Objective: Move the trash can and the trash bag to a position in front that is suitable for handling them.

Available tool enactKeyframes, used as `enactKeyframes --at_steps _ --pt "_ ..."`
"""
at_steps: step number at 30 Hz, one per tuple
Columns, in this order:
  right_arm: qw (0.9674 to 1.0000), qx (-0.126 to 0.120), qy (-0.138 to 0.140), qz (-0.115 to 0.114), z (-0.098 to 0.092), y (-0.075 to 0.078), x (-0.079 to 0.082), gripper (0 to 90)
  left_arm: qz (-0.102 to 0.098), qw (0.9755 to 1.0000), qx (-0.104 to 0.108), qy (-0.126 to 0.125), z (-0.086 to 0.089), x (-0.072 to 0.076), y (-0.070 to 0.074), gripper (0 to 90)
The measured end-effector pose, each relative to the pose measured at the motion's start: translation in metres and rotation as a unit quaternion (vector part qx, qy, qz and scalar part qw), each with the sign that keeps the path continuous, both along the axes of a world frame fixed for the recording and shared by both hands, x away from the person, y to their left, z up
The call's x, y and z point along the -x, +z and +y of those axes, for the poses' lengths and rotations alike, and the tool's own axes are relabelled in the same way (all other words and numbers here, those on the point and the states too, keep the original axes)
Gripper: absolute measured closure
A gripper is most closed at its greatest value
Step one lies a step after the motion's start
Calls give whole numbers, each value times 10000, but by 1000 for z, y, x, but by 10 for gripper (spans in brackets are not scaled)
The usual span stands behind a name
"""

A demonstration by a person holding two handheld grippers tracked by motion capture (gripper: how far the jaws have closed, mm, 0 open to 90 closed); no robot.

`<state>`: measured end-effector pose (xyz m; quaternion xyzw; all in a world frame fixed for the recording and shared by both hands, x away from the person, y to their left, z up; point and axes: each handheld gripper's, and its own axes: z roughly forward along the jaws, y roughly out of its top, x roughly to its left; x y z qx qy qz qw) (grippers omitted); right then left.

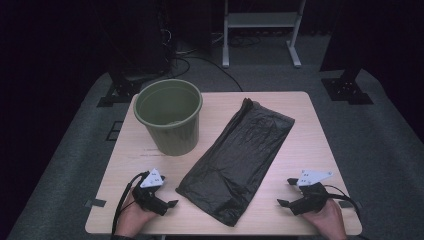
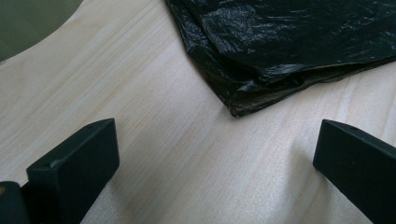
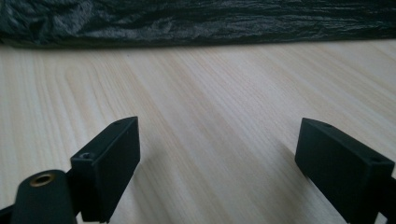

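left gripper (image 1: 167, 199) rests on the table (image 1: 305, 135) with jaws spread and empty, just short of the near corner of the black bag (image 1: 240, 155); right gripper (image 1: 286, 192), likewise spread and empty, sits farther off. judged step: pinch one bag edge cleanly, single layer if possible. count: one bag, one green bin (image 1: 170, 117), two grippers.

High view looking down and forward over whole surface (image 1: 310, 130), both gripper views low, close, facing black bag (image 1: 235, 155) between them
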<state>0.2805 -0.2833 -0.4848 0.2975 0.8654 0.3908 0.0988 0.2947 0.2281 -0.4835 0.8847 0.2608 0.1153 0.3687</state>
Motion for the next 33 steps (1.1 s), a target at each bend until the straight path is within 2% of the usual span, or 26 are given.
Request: enactKeyframes --at_steps 5,15,19,26,28,29,33 --pt "9998 178 -61 -105 8 6 -1 129 5 10000 4 18 0 0 0 0" --pt "9999 43 76 -120 29 15 -8 129 6 10000 5 28 0 0 0 0" --pt "9997 -10 181 -152 43 18 -14 129 5 10000 0 31 0 0 0 0" --pt "9993 7 350 -105 67 16 -23 130 5 10000 2 38 0 0 0 0" --pt "9993 -41 366 -110 69 16 -24 130 5 10000 2 38 0 0 0 0" --pt "9992 -161 366 -45 71 14 -28 141 5 10000 2 38 0 0 0 0" --pt "9995 -135 290 1 72 11 -35 141 5 10000 2 41 0 0 0 0"
